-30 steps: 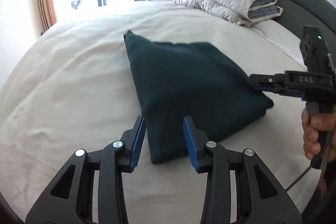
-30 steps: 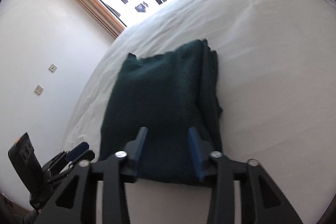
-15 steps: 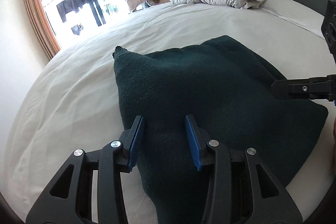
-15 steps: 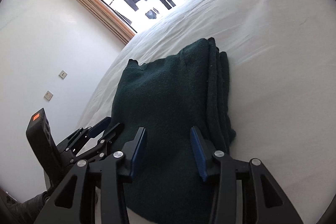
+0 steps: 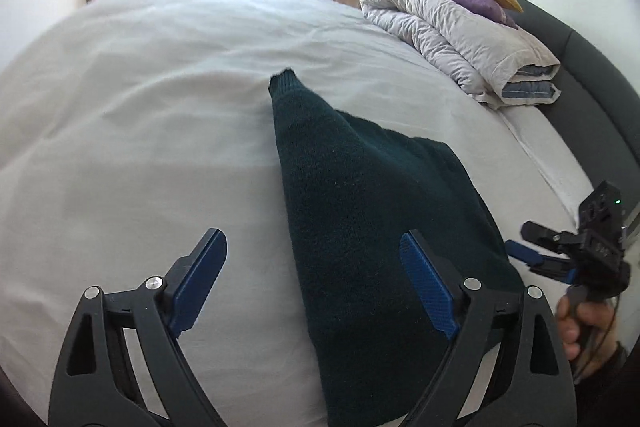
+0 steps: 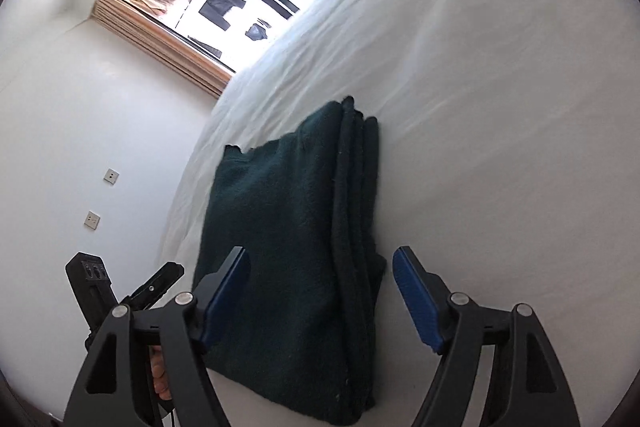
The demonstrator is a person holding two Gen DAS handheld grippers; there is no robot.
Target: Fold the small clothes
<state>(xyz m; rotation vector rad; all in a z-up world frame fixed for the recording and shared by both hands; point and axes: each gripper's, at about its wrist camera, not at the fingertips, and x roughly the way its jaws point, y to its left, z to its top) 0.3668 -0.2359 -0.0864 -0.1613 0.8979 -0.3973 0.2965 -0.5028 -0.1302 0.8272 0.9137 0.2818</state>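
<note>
I see the dark green garment (image 5: 372, 227) as thick, fuzzy matt knit. The bed (image 5: 140, 131) wears smooth white cloth, faintly creased. My fingers (image 5: 430, 291) carry ribbed blue pads on matt black plastic, with shiny metal pins.

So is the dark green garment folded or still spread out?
Folded: the dark green garment lies as a compact rectangle on the bed, with stacked layer edges along one side.

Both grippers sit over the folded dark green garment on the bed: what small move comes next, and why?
Probably draw both back. The dark green garment already lies folded in stacked layers on the bed; the left gripper and right gripper are opening, pressing nothing.
</note>
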